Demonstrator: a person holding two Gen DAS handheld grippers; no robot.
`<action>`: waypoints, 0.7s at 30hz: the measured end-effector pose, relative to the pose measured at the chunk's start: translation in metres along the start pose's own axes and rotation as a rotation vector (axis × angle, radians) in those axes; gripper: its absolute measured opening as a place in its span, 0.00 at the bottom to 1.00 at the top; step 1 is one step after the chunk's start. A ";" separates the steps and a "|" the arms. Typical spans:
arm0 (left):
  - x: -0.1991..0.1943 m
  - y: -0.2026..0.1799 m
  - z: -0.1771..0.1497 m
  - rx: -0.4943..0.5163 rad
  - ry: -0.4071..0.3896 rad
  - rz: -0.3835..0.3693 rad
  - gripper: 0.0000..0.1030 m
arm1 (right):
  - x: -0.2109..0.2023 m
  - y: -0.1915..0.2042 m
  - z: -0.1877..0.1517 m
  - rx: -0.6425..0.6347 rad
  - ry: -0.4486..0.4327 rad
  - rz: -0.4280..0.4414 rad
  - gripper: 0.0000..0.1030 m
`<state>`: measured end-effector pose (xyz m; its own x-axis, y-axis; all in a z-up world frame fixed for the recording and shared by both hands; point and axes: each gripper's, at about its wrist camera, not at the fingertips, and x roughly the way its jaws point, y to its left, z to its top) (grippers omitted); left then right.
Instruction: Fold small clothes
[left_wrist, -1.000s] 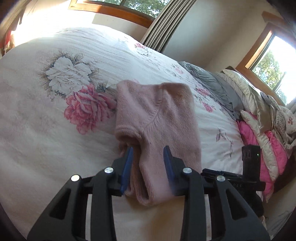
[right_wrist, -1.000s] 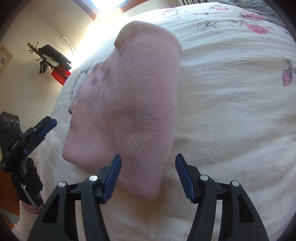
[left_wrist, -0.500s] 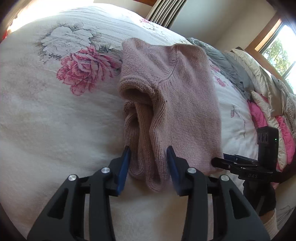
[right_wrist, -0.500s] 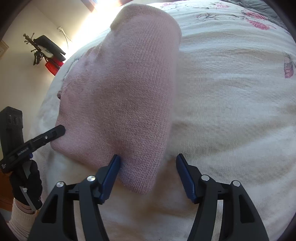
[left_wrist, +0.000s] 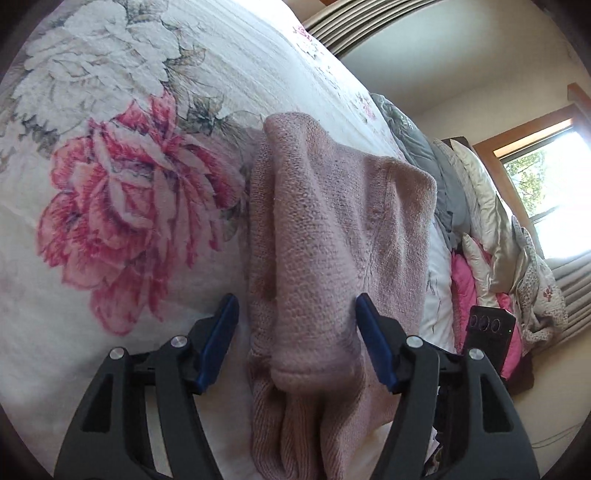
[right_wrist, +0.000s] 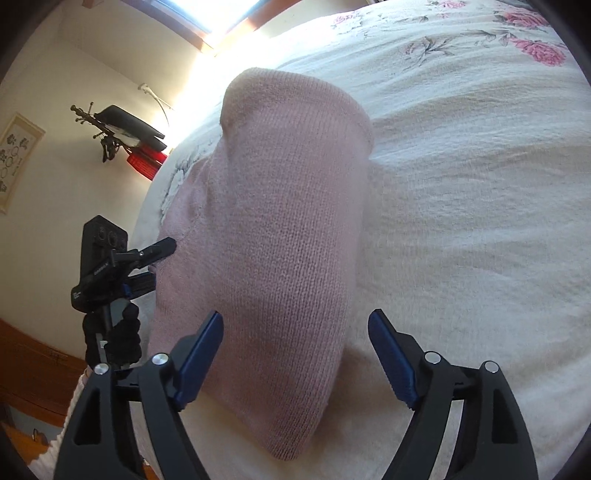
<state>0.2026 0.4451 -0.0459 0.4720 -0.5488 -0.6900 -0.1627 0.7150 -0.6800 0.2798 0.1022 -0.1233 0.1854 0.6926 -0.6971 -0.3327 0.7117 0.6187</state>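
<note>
A pink knit sweater (left_wrist: 332, 236) lies folded into a long narrow bundle on the floral bedspread (left_wrist: 110, 280). My left gripper (left_wrist: 297, 332) is open, its blue-padded jaws standing wide on either side of the bundle's near end without pressing it. In the right wrist view the same sweater (right_wrist: 280, 236) runs away from me. My right gripper (right_wrist: 295, 354) is open too, straddling the sweater's near rounded corner. The left gripper (right_wrist: 155, 266) shows at the sweater's left edge, held by a black-gloved hand (right_wrist: 118, 336).
The white quilt (right_wrist: 461, 221) with pink flowers spreads wide to the right. Grey and pink bedding (left_wrist: 476, 258) is piled at the bed's far side under a window (left_wrist: 546, 166). A dark music stand (right_wrist: 122, 133) stands by the wall. The bed edge lies close under both grippers.
My left gripper's jaws have spread much wider and it has moved in low over the sweater's near end. The right gripper stays open and has shifted slightly along the sweater's corner.
</note>
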 end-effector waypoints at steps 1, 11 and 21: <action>0.007 0.000 0.003 0.007 0.017 -0.018 0.64 | 0.003 -0.004 0.003 0.011 0.004 0.015 0.79; 0.050 -0.027 0.005 0.168 0.093 -0.004 0.47 | 0.046 -0.032 0.013 0.162 0.011 0.254 0.77; 0.031 -0.047 -0.014 0.069 0.056 -0.174 0.39 | -0.010 -0.019 0.005 0.130 -0.032 0.312 0.50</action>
<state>0.2124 0.3885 -0.0393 0.4389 -0.6882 -0.5777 -0.0226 0.6342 -0.7728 0.2886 0.0821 -0.1268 0.1229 0.8813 -0.4564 -0.2578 0.4724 0.8428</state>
